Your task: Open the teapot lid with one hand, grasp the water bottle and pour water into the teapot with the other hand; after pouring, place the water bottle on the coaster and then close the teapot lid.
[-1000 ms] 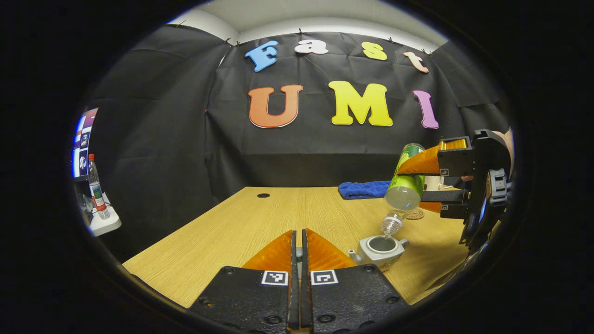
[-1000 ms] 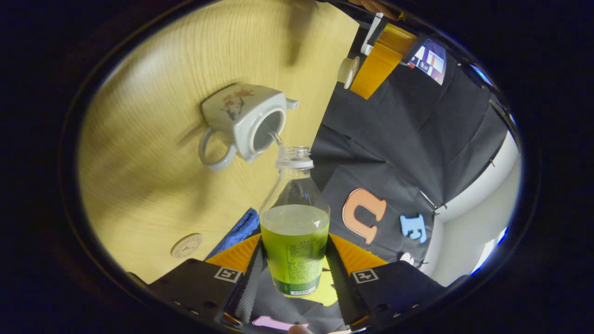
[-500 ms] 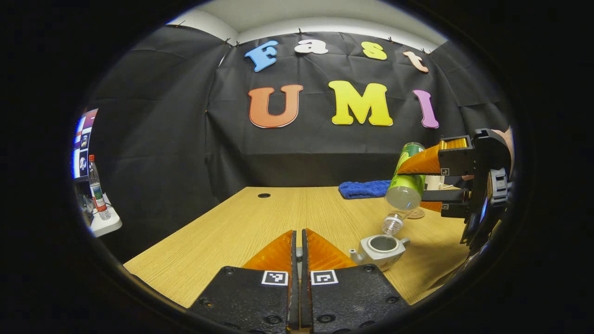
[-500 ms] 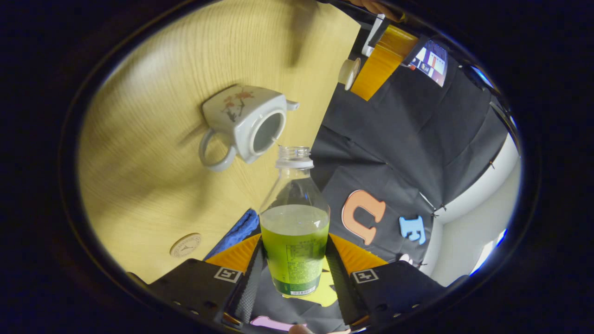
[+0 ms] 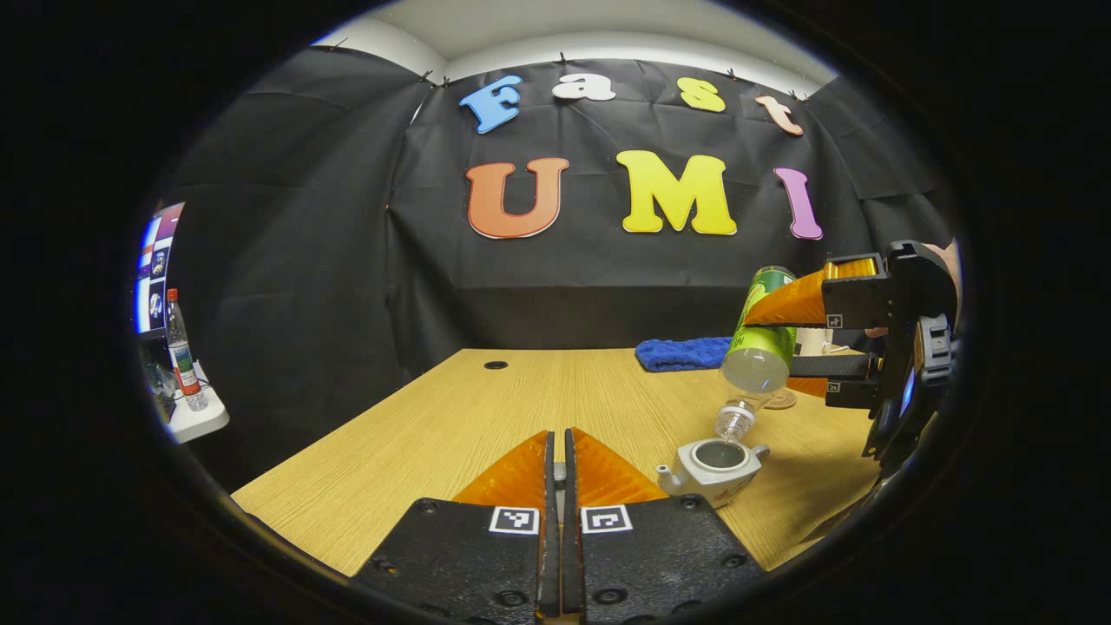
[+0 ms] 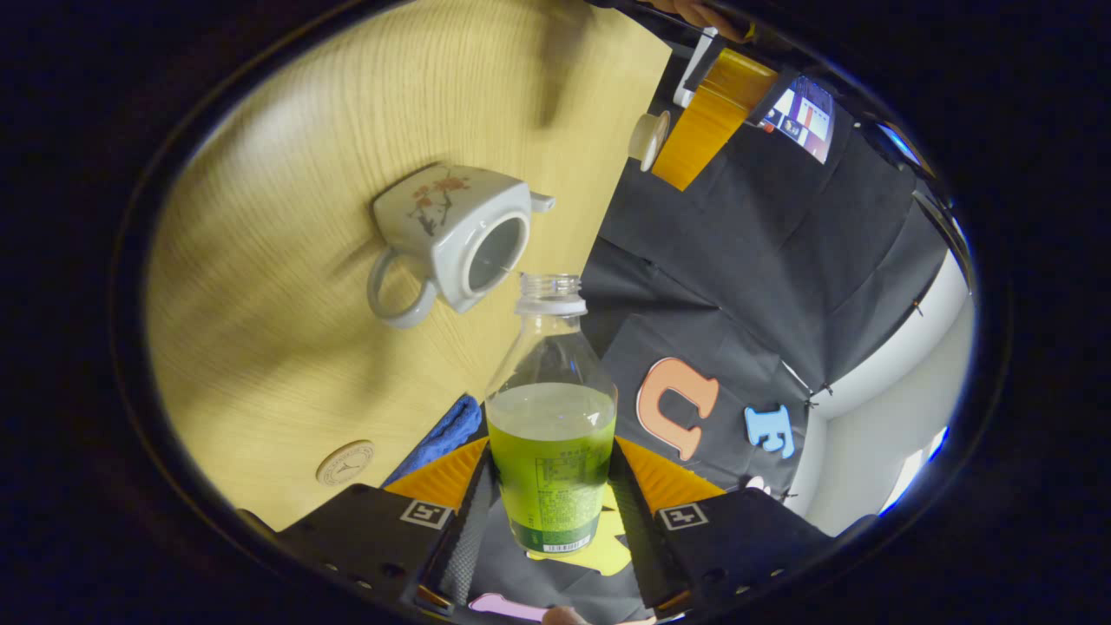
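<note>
In the right gripper view, the bottle is clamped between the two fingers of the right gripper, both pressed against its labelled body. It is tipped so that its uncapped mouth points ahead of the jaws, just beside the open top of the teapot. The teapot is seen ahead and to the left of the jaws, standing on the table. A round coaster lies close to the left finger, with a blue cloth beside it. Farther ahead and to the right, the lid is held at the tip of the left gripper, whose jaws are together on it.
</note>
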Tool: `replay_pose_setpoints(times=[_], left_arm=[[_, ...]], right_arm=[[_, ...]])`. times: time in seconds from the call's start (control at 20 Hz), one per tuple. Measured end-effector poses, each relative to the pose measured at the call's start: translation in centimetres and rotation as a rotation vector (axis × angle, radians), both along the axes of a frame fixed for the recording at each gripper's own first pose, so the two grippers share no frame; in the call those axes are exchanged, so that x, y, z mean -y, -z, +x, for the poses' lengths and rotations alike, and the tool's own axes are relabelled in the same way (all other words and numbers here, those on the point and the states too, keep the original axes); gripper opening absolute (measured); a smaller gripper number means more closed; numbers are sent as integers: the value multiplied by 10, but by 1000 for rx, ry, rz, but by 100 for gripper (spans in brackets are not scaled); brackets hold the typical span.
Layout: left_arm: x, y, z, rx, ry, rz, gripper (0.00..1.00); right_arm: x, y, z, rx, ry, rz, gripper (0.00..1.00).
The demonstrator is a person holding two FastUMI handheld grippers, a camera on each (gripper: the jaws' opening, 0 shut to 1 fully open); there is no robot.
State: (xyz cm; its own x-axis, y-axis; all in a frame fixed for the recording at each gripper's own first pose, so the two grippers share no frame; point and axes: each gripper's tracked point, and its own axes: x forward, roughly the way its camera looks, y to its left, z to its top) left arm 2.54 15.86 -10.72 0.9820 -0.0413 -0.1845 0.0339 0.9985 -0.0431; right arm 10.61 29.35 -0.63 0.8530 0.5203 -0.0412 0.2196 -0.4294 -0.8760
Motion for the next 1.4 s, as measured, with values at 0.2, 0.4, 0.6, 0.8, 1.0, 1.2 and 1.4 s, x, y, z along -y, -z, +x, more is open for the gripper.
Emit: replay_pose_setpoints(times=[0.2,0.4,0.6,0.8,1.0,1.2,1.4], left_arm=[[-2,-1,1,5,-2,-9,4],[-6,-1,0,4,-11,-2,4],[-4,-4,1,11,-10,1,4],[5,-7,2,18,-4,20,4],[23,-23,4,38,-12,34,4],[52,-45,5,80,6,-1,4],[78,-60,11,110,46,11,4]], right_arm=[[1,11,4,-66,5,41,72],[12,29,7,-230,57,173,73],[17,35,6,-363,65,344,73],[17,33,0,-556,107,583,73],[23,21,2,-813,157,925,72],[52,3,17,-964,188,1228,73],[104,-6,41,-1099,253,1530,71]])
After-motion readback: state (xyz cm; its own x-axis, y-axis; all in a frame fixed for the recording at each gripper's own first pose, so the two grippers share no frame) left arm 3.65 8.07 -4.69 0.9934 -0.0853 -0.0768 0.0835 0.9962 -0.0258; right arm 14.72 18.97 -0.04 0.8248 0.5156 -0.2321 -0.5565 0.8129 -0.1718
